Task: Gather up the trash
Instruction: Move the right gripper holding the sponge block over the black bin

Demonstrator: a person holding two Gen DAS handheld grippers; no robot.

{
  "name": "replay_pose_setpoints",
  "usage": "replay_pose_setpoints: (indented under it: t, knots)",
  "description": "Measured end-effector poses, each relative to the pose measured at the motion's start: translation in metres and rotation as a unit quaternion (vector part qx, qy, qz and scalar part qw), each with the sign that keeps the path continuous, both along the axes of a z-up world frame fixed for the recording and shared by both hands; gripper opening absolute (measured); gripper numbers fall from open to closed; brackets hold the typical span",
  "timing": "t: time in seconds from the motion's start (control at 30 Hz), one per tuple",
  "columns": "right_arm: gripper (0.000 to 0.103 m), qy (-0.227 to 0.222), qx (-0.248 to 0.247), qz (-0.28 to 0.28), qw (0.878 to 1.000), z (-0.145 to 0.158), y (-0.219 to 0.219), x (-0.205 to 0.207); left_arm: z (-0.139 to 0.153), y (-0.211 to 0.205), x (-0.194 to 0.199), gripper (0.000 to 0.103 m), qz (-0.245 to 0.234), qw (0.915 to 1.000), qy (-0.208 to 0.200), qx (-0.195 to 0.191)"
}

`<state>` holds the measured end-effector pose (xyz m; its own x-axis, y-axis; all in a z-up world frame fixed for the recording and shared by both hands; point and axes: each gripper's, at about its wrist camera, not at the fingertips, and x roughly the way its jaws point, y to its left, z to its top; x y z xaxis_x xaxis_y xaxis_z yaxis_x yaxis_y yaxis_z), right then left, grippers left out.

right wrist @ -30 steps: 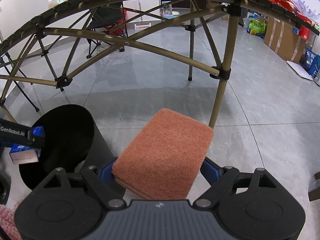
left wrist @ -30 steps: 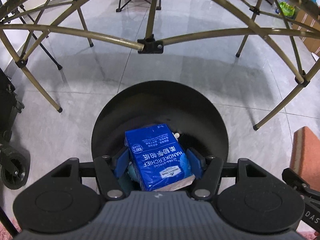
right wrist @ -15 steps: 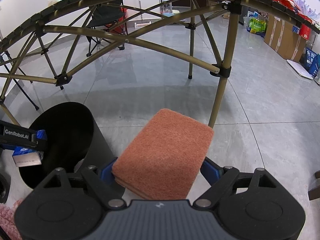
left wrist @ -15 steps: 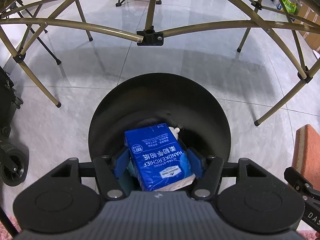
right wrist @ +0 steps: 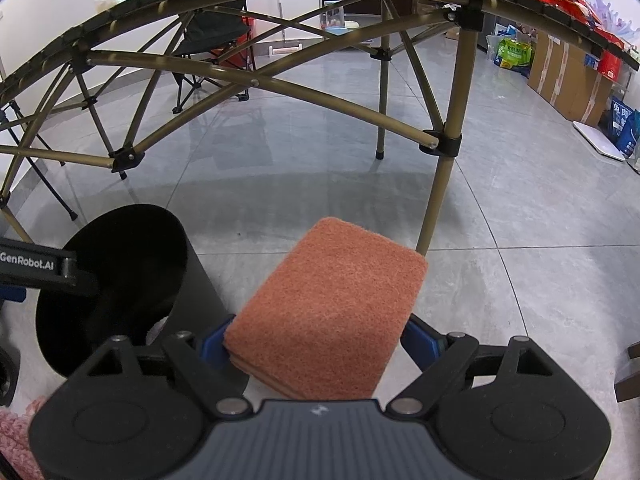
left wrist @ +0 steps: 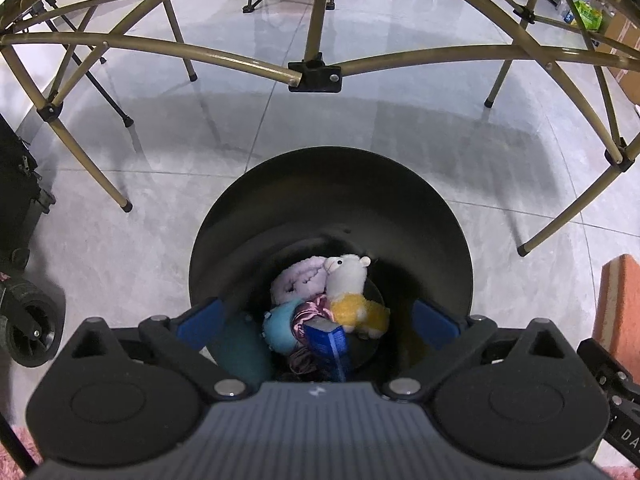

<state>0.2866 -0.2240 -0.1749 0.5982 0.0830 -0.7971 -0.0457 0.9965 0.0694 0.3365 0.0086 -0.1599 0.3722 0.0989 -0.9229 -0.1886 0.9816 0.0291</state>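
Note:
In the left wrist view my left gripper [left wrist: 318, 318] hangs over the black round bin [left wrist: 440, 232], its jaws opening wide with nothing pressed between them. The blue tissue pack [left wrist: 328, 342] stands on end down inside the bin, among a white-and-yellow plush alpaca [left wrist: 352, 288], a lilac cloth [left wrist: 298, 280] and a teal item [left wrist: 280, 326]. In the right wrist view my right gripper [right wrist: 320, 340] is shut on an orange scouring pad [right wrist: 332, 300], held above the floor to the right of the bin [right wrist: 192, 300]. The pad's edge [left wrist: 618, 300] shows at the right of the left wrist view.
A folding table's bronze frame [left wrist: 314, 76] arches over the bin, one leg [right wrist: 442, 184] just behind the pad. A black wheeled case [left wrist: 24, 328] stands left of the bin. Cardboard boxes [right wrist: 568, 76] and bags line the far right wall. A camp chair [right wrist: 212, 48] sits beyond the table.
My left gripper's jaws spread apart and let go of the blue tissue pack, which dropped into the bin. The right gripper and its pad stayed still.

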Motion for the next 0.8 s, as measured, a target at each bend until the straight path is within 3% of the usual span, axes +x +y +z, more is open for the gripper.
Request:
replay_pose_setpoints:
  t: [0.8]
  knots:
    - [0.086,-0.014,-0.005,0.016,1.0,0.013,0.011,-0.006,0.017,0.014,-0.013,0.103,0.002,0.9997,-0.025,-0.003]
